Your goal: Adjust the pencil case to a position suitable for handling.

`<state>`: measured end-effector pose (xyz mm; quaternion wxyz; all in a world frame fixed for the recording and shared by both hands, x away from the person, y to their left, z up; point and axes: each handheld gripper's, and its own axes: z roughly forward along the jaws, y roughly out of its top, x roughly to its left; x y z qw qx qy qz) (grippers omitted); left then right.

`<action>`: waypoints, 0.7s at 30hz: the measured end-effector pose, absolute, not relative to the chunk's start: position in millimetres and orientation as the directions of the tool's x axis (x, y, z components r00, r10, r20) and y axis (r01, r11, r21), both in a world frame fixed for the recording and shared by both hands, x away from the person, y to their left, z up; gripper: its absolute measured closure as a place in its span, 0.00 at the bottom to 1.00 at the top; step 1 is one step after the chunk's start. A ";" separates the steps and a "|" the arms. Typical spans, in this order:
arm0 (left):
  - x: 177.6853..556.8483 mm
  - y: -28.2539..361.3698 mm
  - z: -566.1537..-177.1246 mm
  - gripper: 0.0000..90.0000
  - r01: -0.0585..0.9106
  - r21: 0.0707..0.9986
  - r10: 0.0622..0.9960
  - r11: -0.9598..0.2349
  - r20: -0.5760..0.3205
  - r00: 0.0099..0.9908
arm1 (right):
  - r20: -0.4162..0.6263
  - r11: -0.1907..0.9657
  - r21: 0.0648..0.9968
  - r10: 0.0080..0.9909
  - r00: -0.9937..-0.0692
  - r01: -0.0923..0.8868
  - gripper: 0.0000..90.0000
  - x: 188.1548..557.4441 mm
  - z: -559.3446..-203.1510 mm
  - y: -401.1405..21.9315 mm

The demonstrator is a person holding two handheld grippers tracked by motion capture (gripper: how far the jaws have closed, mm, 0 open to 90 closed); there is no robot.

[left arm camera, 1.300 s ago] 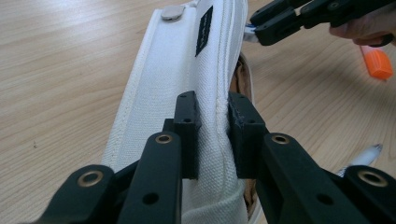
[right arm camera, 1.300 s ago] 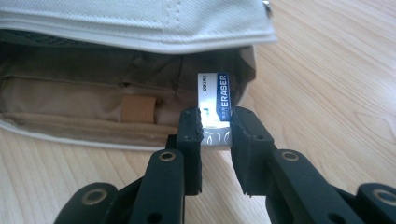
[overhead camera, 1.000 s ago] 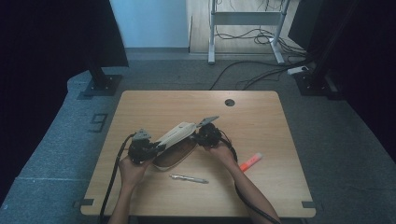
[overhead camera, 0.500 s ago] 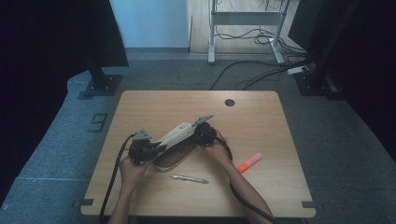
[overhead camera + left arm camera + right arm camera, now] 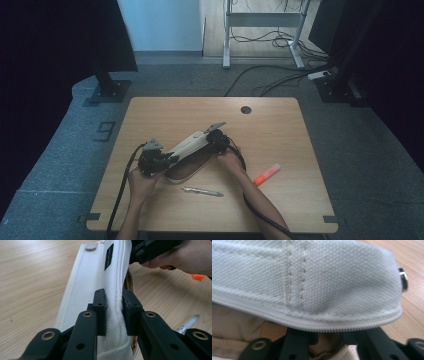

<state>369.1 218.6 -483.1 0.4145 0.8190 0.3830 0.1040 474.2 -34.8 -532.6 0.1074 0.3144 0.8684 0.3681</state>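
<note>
Wooden table [image 5: 280, 130] carries everything; at its middle a white canvas pencil case [image 5: 189, 145] is held up between both grippers, probably to keep its unzipped side spread. Left gripper [image 5: 113, 307] is clamped on one end's seam. Right gripper [image 5: 218, 139] holds the other end; its jaws are hidden, grip unclear. A pen [image 5: 202, 191] and orange marker [image 5: 267, 174] lie nearby, perhaps to go in

Wooden table [image 5: 165, 210] w/ round cable hole [image 5: 245, 109] near far edge, right of centre. Silver pen [image 5: 202, 191] lying flat near front, approx mid-table. Orange highlighter [image 5: 266, 175] right of pen, angled, well apart from it. Floor: grey carpet; black stand base [image 5: 106, 89] far left; white desk frame [image 5: 262, 22] & loose cables [image 5: 280, 80] far right.
</note>
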 end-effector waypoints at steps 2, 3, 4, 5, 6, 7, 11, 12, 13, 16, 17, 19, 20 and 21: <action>369.3 218.5 -483.5 0.83 0.537 0.760 0.713 -0.366 -0.142 0.687 | 0.041 0.532 0.708 0.625 -0.780 0.464 0.67 473.1 -531.9 -35.7; 369.5 218.3 -483.9 0.83 0.536 0.761 0.712 -0.366 -0.141 0.688 | 0.041 0.530 0.711 0.625 -0.779 0.462 0.63 472.6 -531.3 -36.4; 369.5 218.1 -484.1 0.83 0.535 0.760 0.712 -0.368 -0.139 0.688 | 0.044 0.527 0.713 0.625 -0.780 0.463 0.59 472.3 -530.2 -37.3; 369.4 217.8 -484.2 0.83 0.535 0.760 0.712 -0.369 -0.138 0.688 | 0.044 0.527 0.713 0.623 -0.781 0.461 0.55 471.8 -529.0 -38.4; 369.3 217.7 -484.1 0.83 0.534 0.761 0.713 -0.369 -0.137 0.688 | 0.040 0.530 0.714 0.623 -0.781 0.459 0.54 471.1 -527.5 -39.5; 369.3 217.8 -484.0 0.83 0.533 0.761 0.713 -0.369 -0.136 0.688 | 0.035 0.531 0.713 0.625 -0.780 0.458 0.52 470.3 -526.4 -40.3; 369.5 218.4 -483.8 0.83 0.533 0.761 0.713 -0.370 -0.136 0.688 | 0.029 0.532 0.711 0.631 -0.775 0.460 0.42 467.3 -523.1 -46.4; 369.4 218.5 -483.7 0.83 0.533 0.761 0.713 -0.370 -0.136 0.688 | 0.027 0.538 0.706 0.630 -0.776 0.461 0.39 466.2 -522.7 -48.3; 369.5 218.7 -483.6 0.83 0.533 0.761 0.713 -0.369 -0.136 0.688 | 0.030 0.542 0.699 0.630 -0.776 0.467 0.38 465.2 -522.5 -49.9; 370.1 219.6 -483.9 0.83 0.537 0.760 0.712 -0.367 -0.142 0.688 | 0.022 0.544 0.700 0.631 -0.776 0.463 0.34 462.7 -522.3 -55.5; 370.0 219.6 -483.9 0.83 0.537 0.760 0.712 -0.367 -0.142 0.688 | 0.026 0.540 0.700 0.635 -0.772 0.468 0.33 461.4 -522.3 -58.2; 369.8 219.3 -484.0 0.83 0.536 0.760 0.713 -0.367 -0.140 0.687 | 0.021 0.542 0.699 0.637 -0.770 0.467 0.31 458.8 -521.8 -62.8; 369.8 219.2 -483.9 0.83 0.535 0.760 0.712 -0.370 -0.138 0.688 | 0.017 0.543 0.699 0.639 -0.769 0.466 0.30 457.2 -521.3 -65.4; 369.7 219.1 -483.9 0.83 0.535 0.760 0.712 -0.370 -0.138 0.688 | 0.013 0.542 0.700 0.641 -0.767 0.465 0.30 456.2 -520.9 -67.3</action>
